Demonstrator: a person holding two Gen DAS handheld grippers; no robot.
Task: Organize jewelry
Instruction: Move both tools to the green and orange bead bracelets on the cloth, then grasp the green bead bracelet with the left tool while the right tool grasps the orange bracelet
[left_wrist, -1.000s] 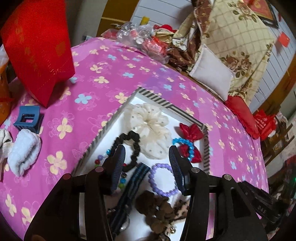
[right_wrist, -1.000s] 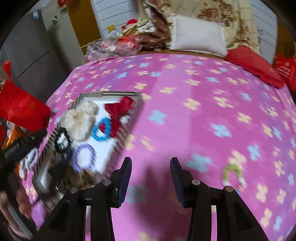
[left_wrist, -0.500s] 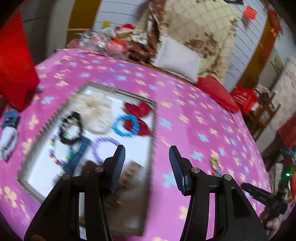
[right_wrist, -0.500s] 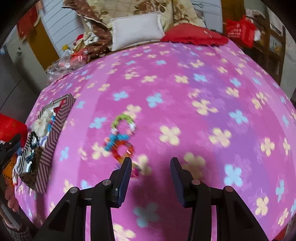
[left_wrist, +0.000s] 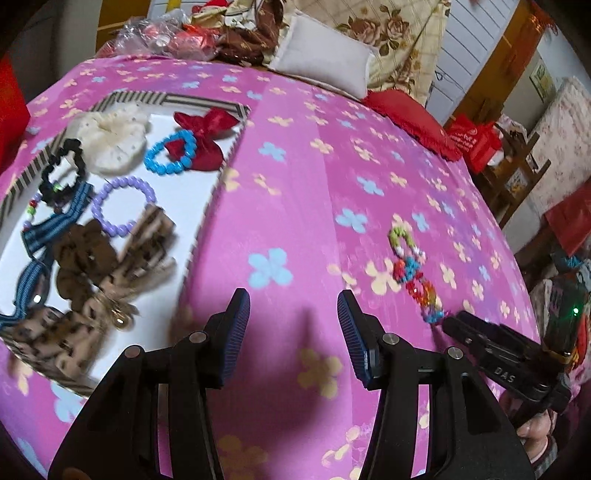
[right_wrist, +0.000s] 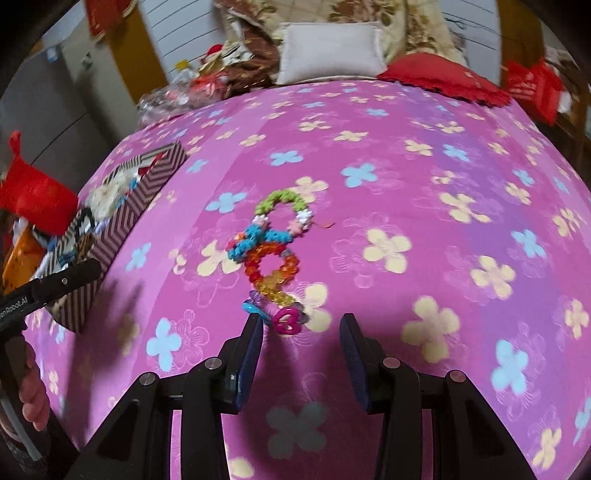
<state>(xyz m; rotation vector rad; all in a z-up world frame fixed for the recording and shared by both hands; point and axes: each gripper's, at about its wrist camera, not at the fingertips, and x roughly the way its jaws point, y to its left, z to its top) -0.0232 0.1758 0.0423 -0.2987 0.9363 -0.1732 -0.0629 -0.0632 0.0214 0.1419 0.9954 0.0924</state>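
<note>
Your right gripper (right_wrist: 301, 356) gapes wide and empty, its ribbed pads just short of the string of colourful beaded bracelets (right_wrist: 273, 254) lying on the pink flowered cloth (right_wrist: 424, 192). Your left gripper (left_wrist: 293, 334) is equally spread, holding nothing, beside the striped cardboard tray (left_wrist: 207, 221) of soft scrunchies; its near end is cut off.

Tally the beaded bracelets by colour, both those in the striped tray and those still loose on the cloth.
In the striped tray:
blue bracelet: 1
purple bracelet: 1
Loose on the floral cloth:
green bracelet: 1
blue crochet-look bracelet: 1
red-orange bracelet: 1
charm bracelet with pink heart: 1
Total: 6
</note>
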